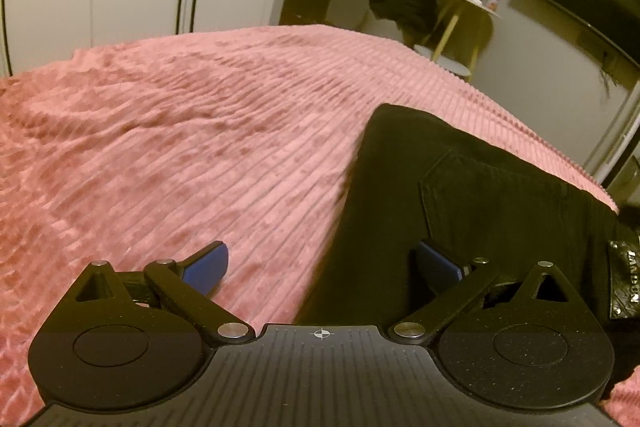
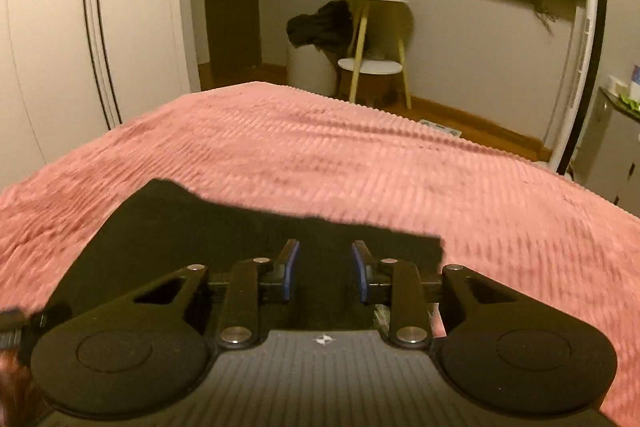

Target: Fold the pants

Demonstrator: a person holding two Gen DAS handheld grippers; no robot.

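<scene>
The black pants (image 1: pixel 460 195) lie folded on the pink ribbed bedspread (image 1: pixel 180 131) of the bed, and everything here is placed from them. In the left wrist view the left tongs (image 1: pixel 320 267) stand wide apart over the pants' left edge: the blue left pad (image 1: pixel 208 267) hangs over bare bedspread beside the cloth, the right pad (image 1: pixel 436 263) over the black fabric just below the back pocket (image 1: pixel 492 195). Nothing is between the pads. A leather waistband patch (image 1: pixel 624 279) shows at the pants' right side. The left tongs tilt downward toward the bed.

In the right wrist view the right tongs (image 2: pixel 325 267) hover above the pants (image 2: pixel 200 227), their near-upright blue pads (image 2: pixel 292 267) parted by a moderate gap with only dark cloth visible below and beyond them; the pads clamp nothing. The pants' far edge runs across just ahead of the fingertips, with bedspread (image 2: pixel 400 155) beyond. These tongs also point down at a slant, level side to side. Far past the pants stands a small round side table (image 2: pixel 370 1).
</scene>
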